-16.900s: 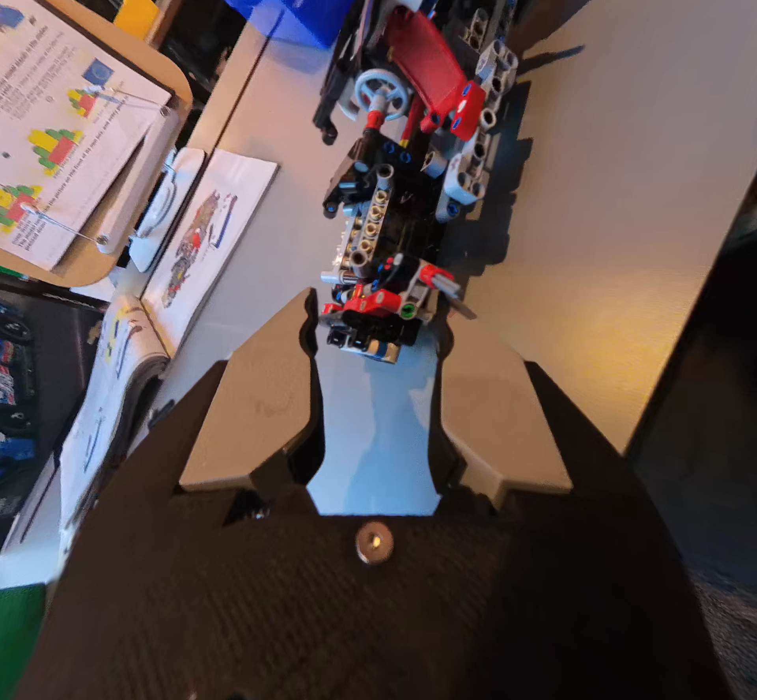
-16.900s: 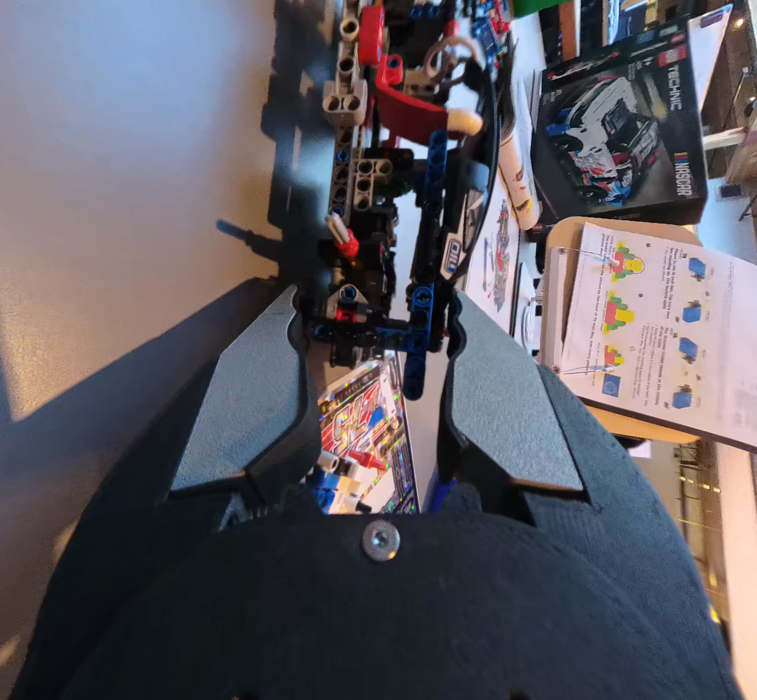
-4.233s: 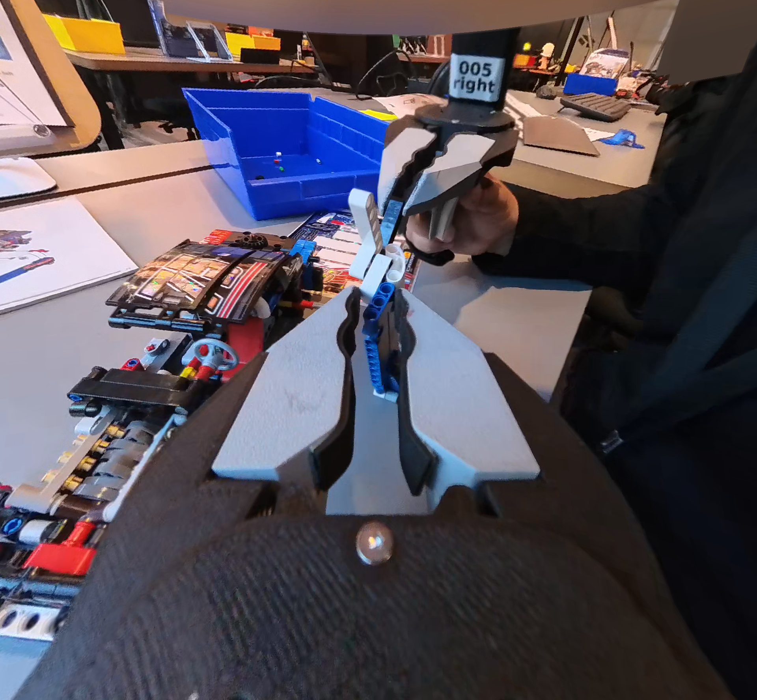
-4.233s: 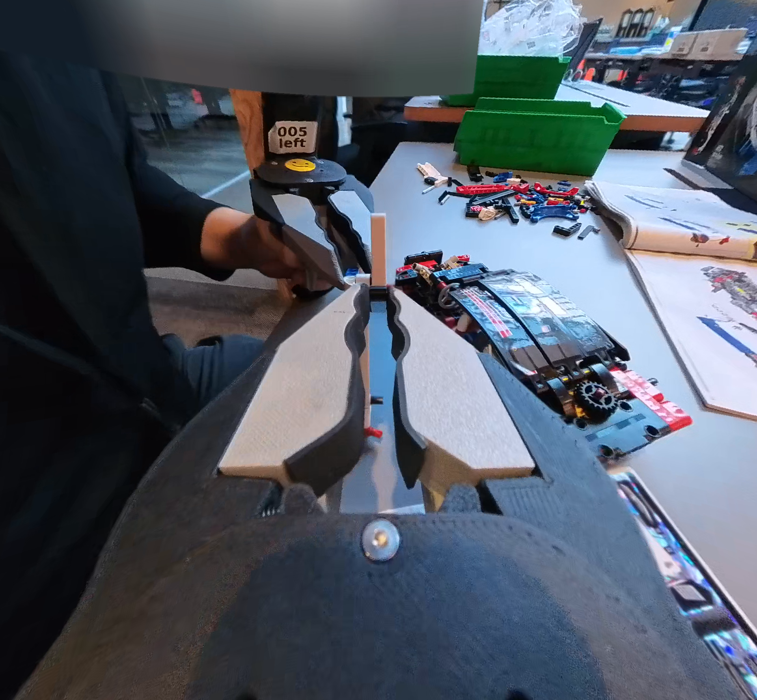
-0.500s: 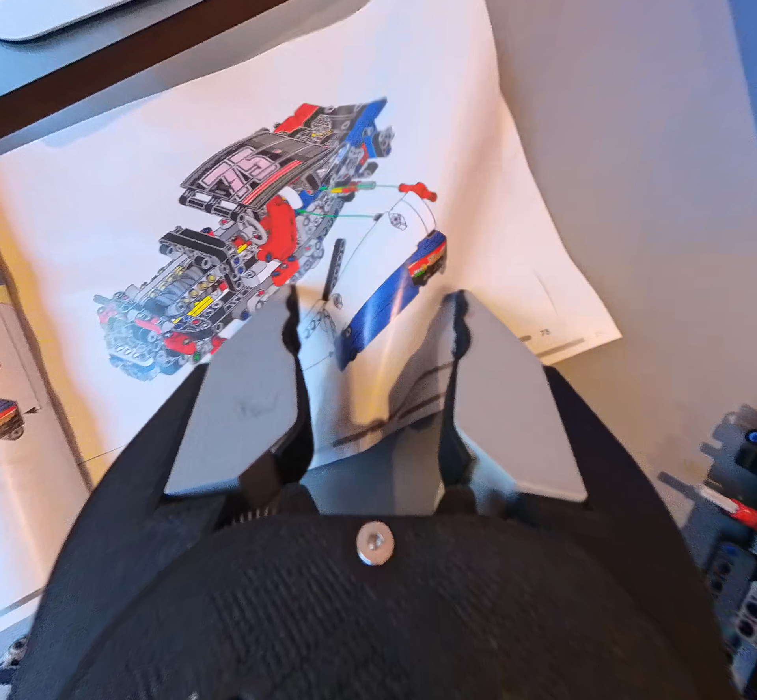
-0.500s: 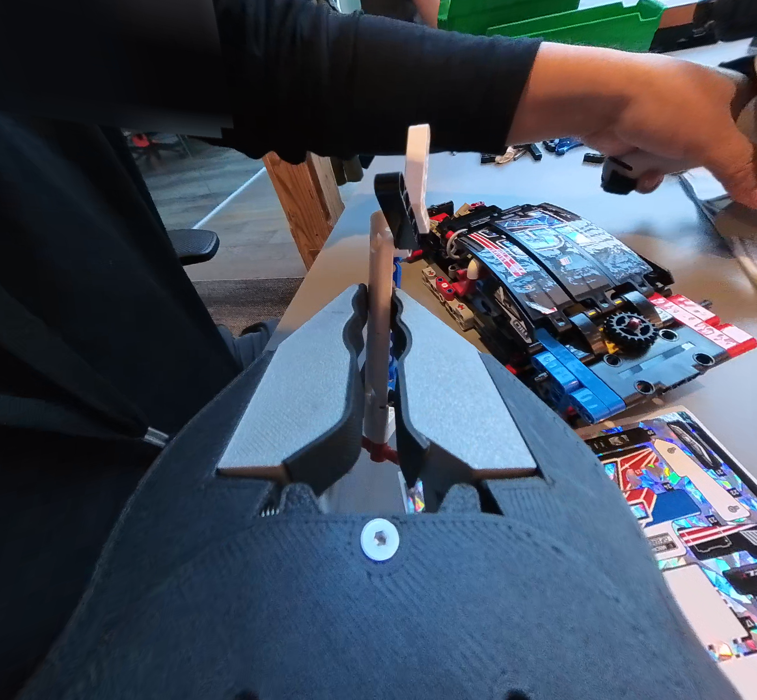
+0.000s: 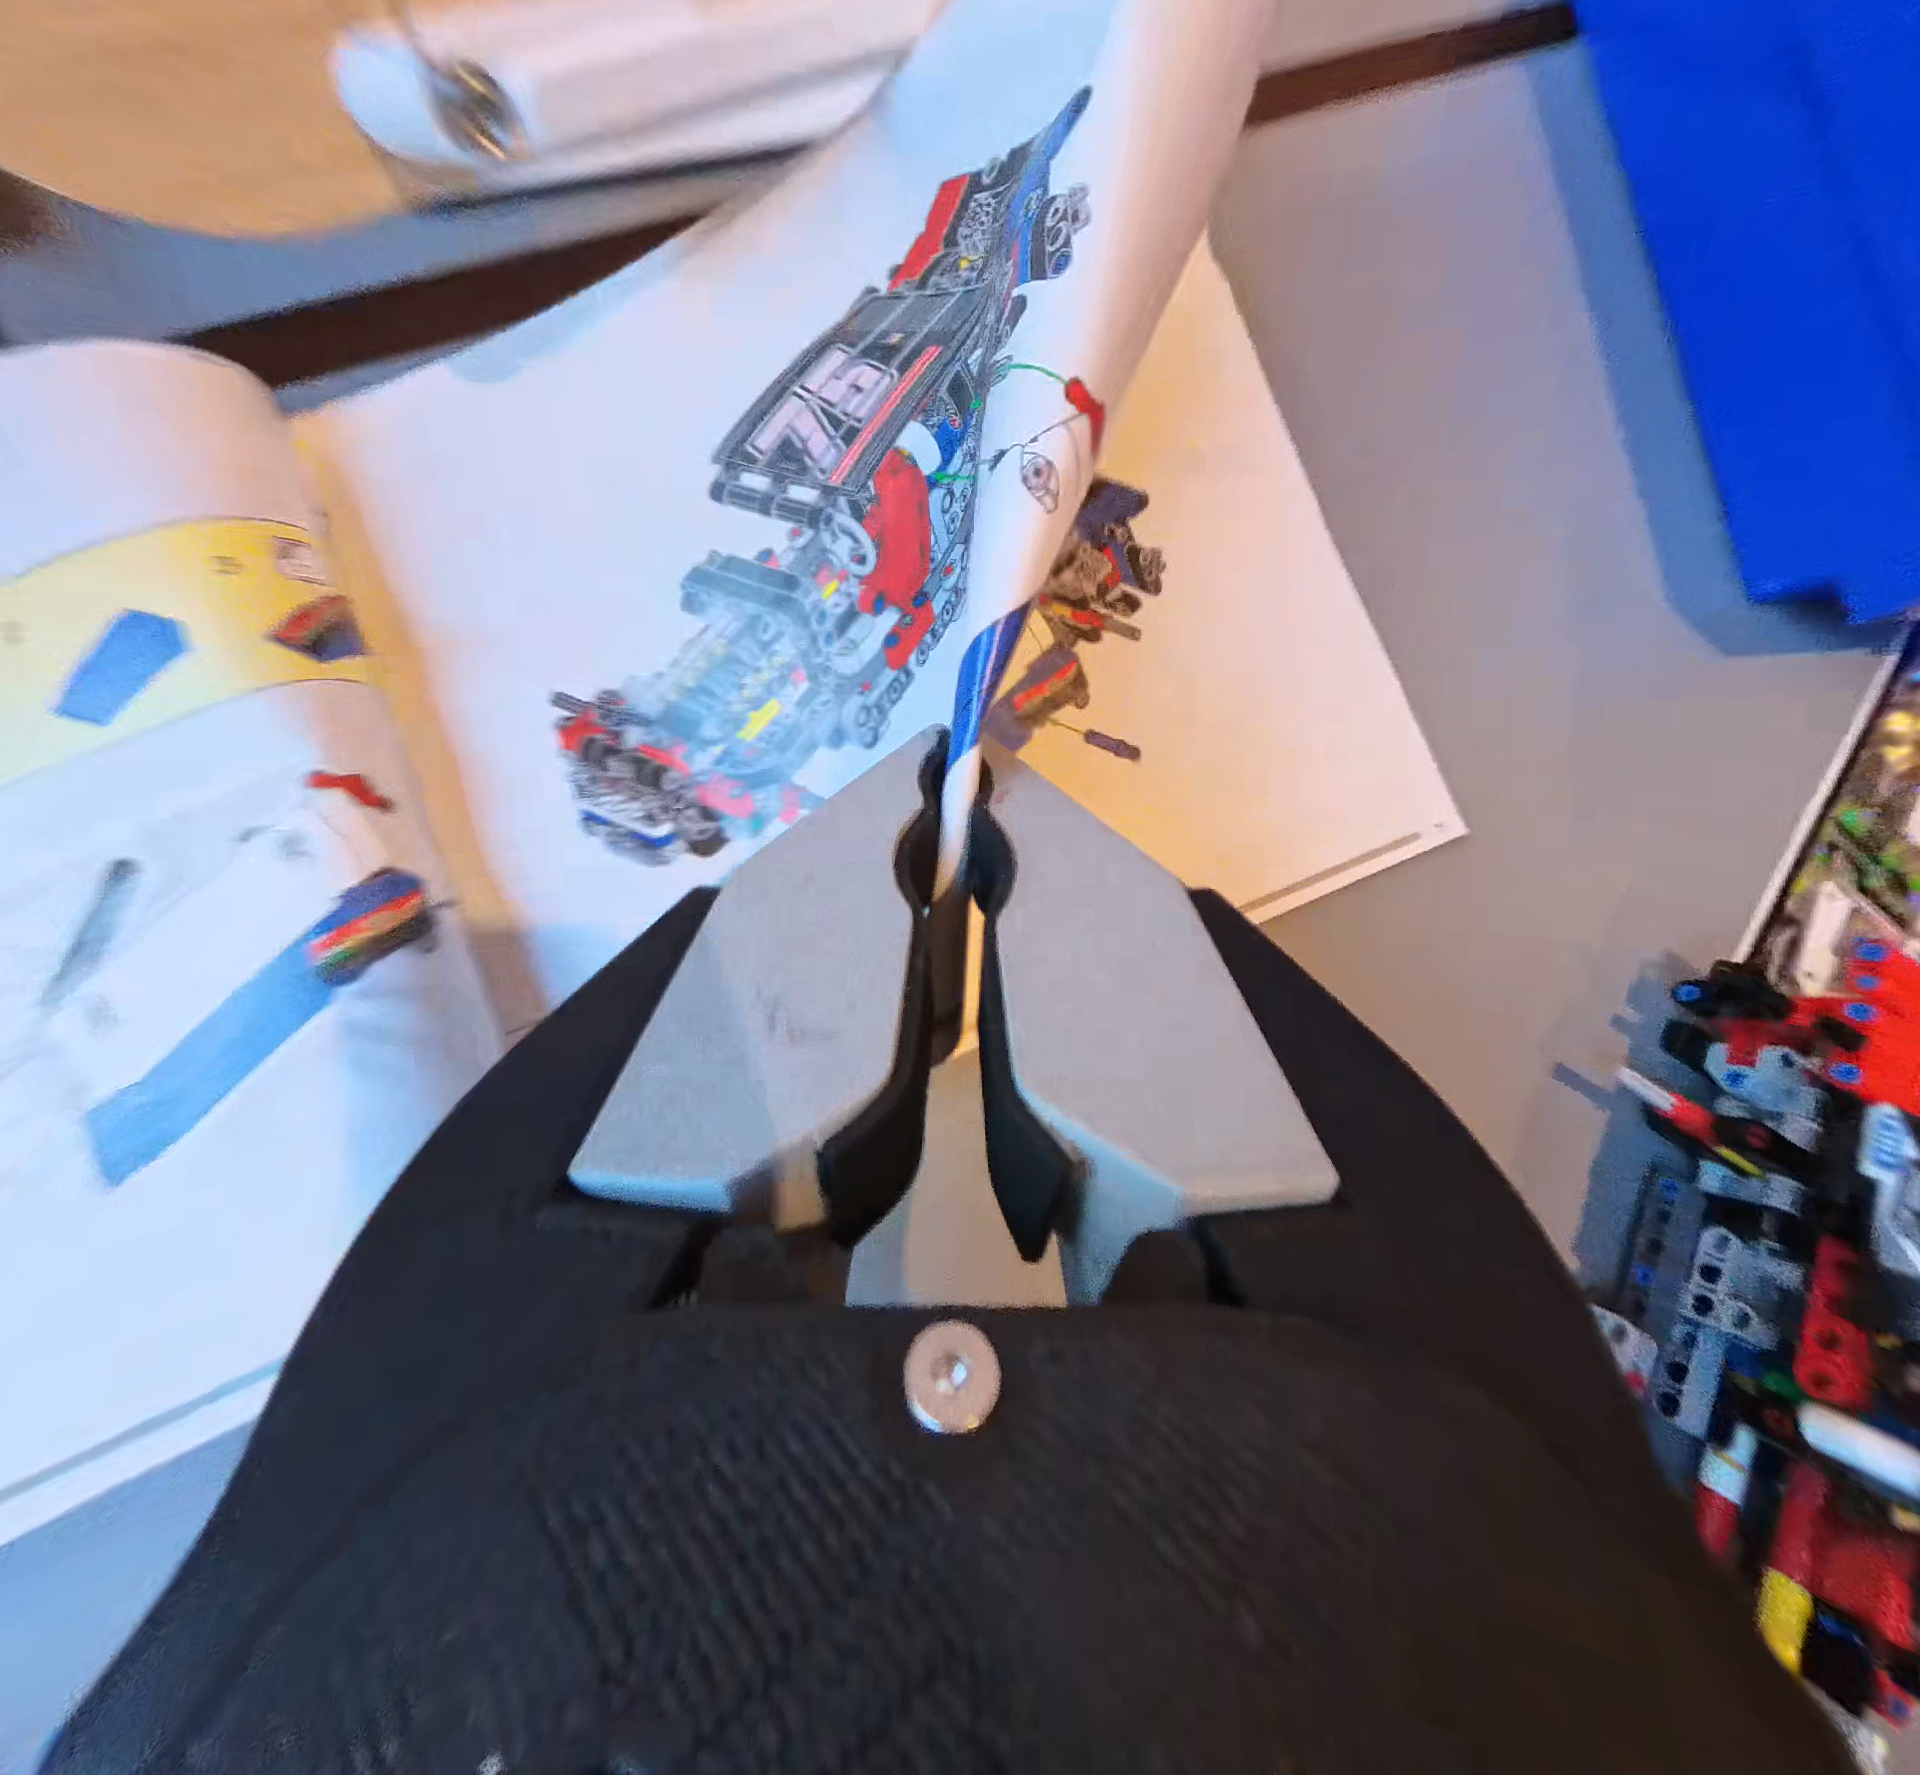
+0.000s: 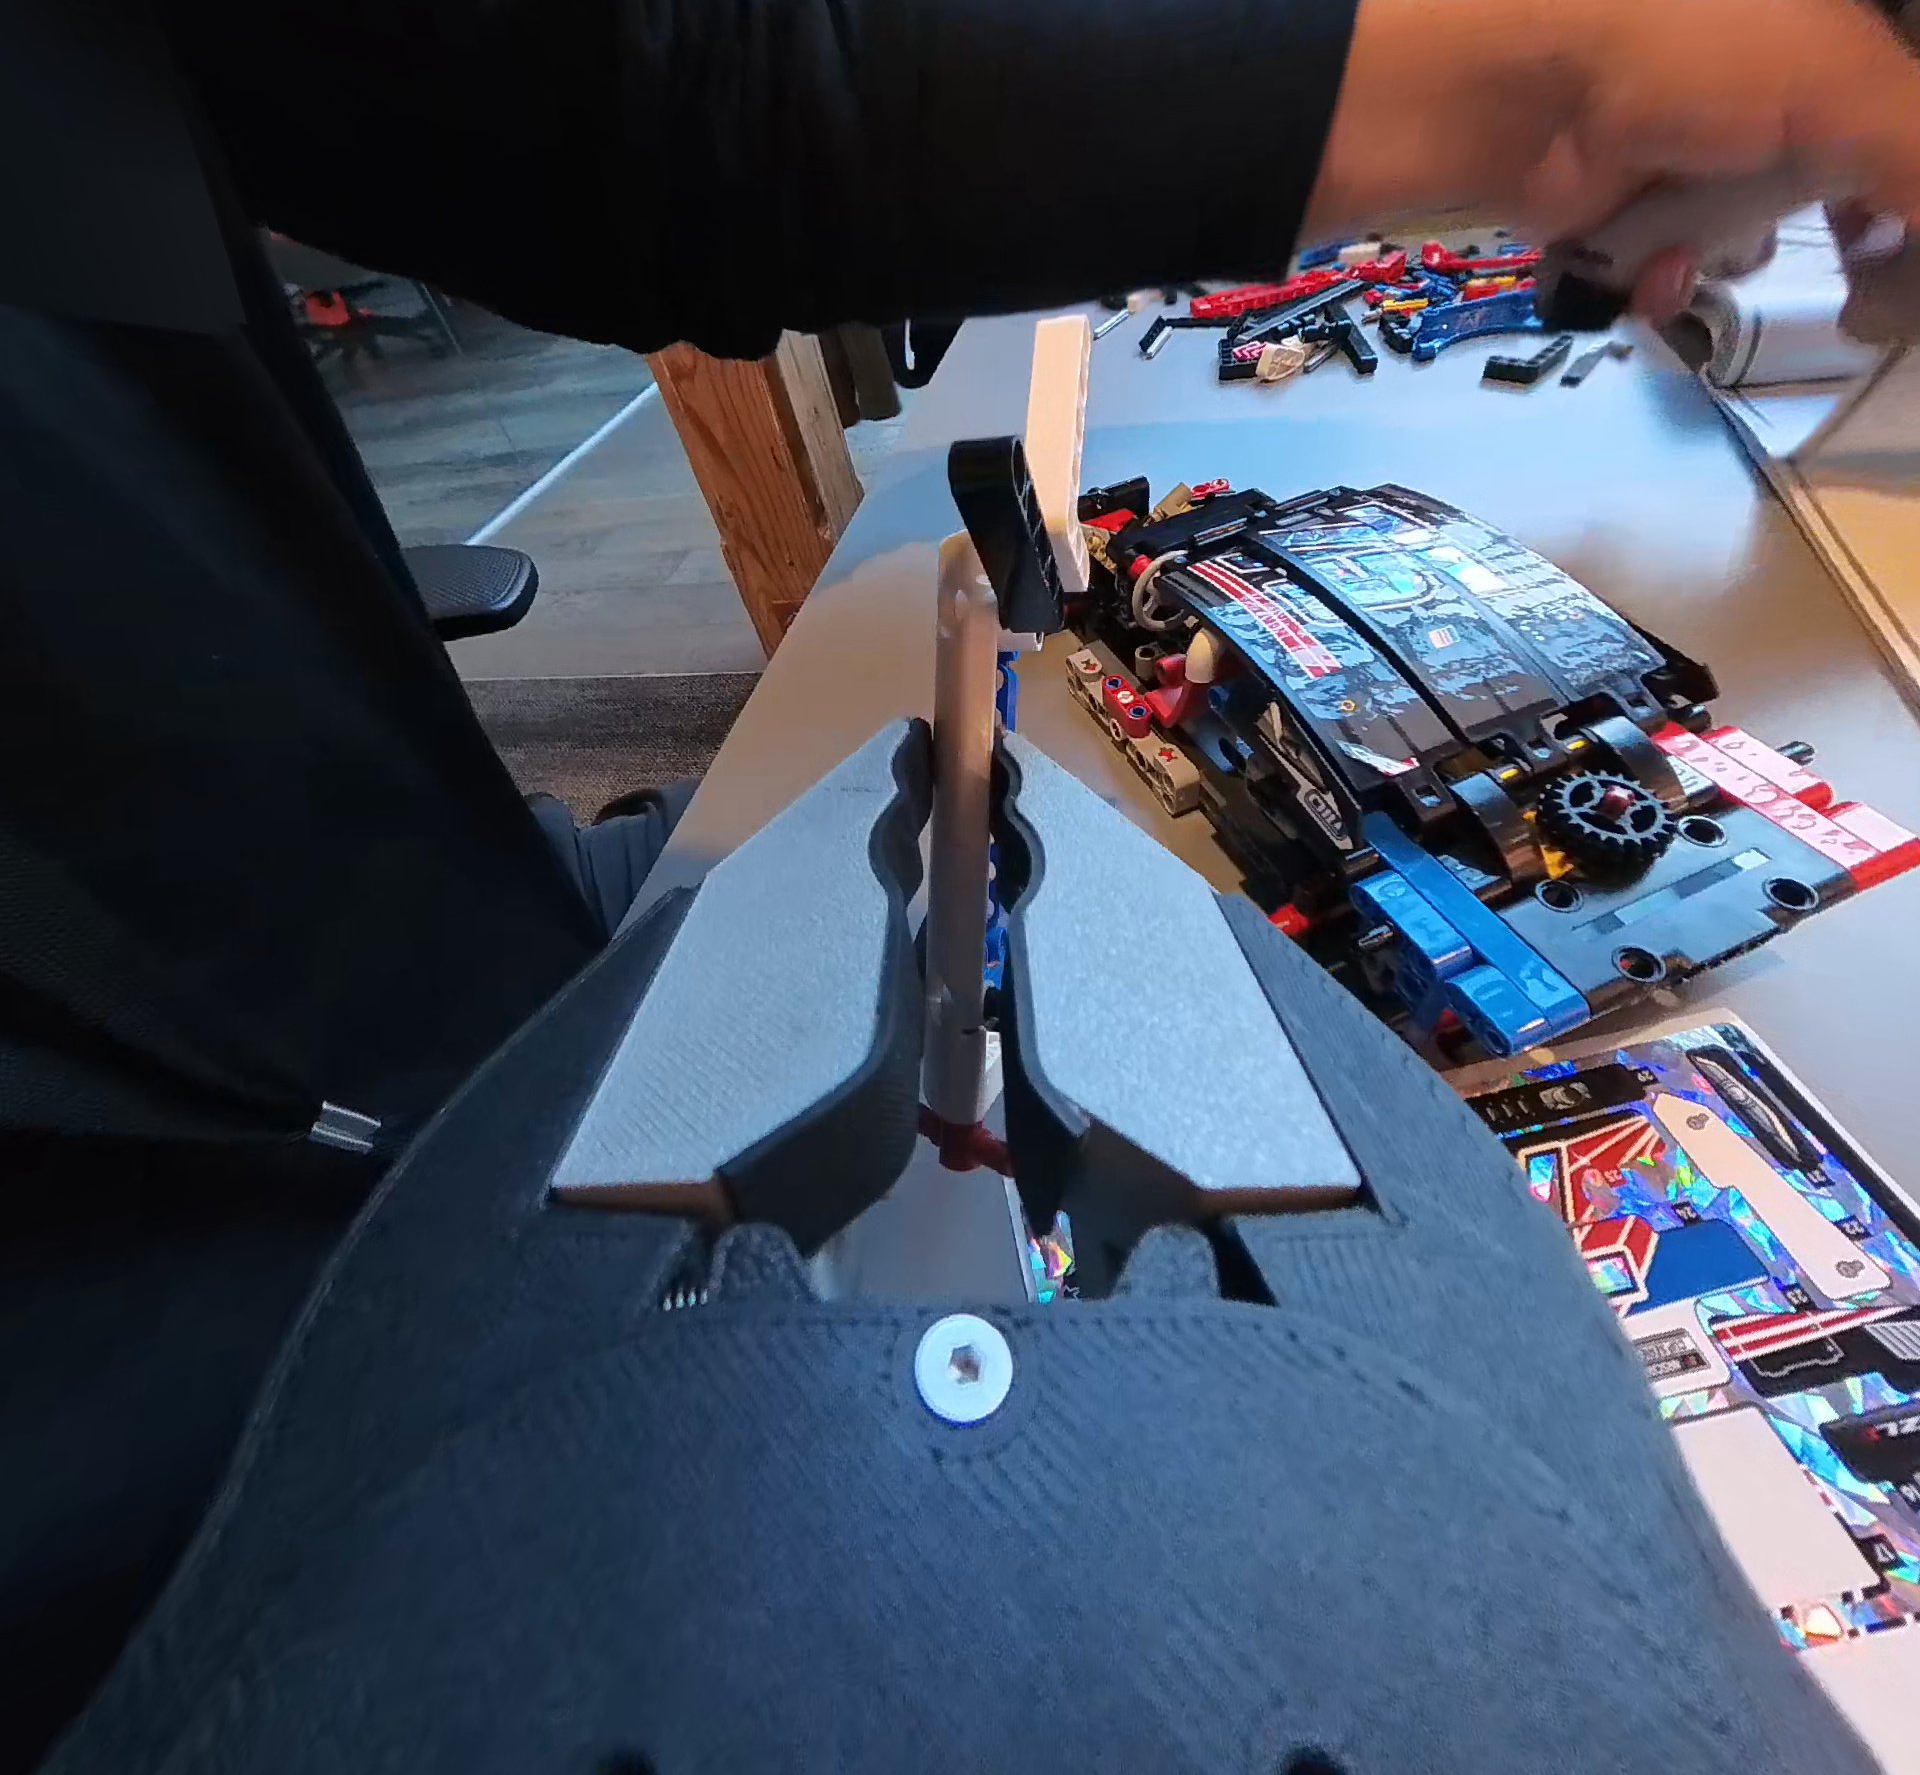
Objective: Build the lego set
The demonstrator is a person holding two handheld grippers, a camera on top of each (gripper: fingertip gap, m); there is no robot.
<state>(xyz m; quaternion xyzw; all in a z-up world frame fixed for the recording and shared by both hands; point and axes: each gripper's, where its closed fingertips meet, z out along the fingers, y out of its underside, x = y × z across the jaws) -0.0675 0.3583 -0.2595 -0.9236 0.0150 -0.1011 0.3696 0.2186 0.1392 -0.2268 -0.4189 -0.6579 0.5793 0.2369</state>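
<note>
In the left wrist view my left gripper [image 7: 954,780] is shut on the edge of an instruction booklet page [image 7: 831,437], which stands lifted and curled over the open booklet [image 7: 260,790]. In the right wrist view my right gripper [image 8: 964,749] is shut on a lego sub-assembly [image 8: 961,842] of white, blue and black beams with a red pin at its base, held upright above the table. The partly built lego car [image 8: 1455,717] lies on the table to the right of it, and its end shows at the right edge of the left wrist view [image 7: 1787,1258].
A person's sleeve and hand [image 8: 1558,104] reach across above the car. Loose lego parts [image 8: 1351,312] lie at the far side of the table. A shiny sticker sheet [image 8: 1714,1258] lies near the car. A blue bin [image 7: 1766,219] stands at the upper right. Left tips to right tips: about 35 centimeters.
My left gripper has shut on the booklet page and lifted it, so the page now curls upward. My right gripper still holds the sub-assembly, almost unmoved.
</note>
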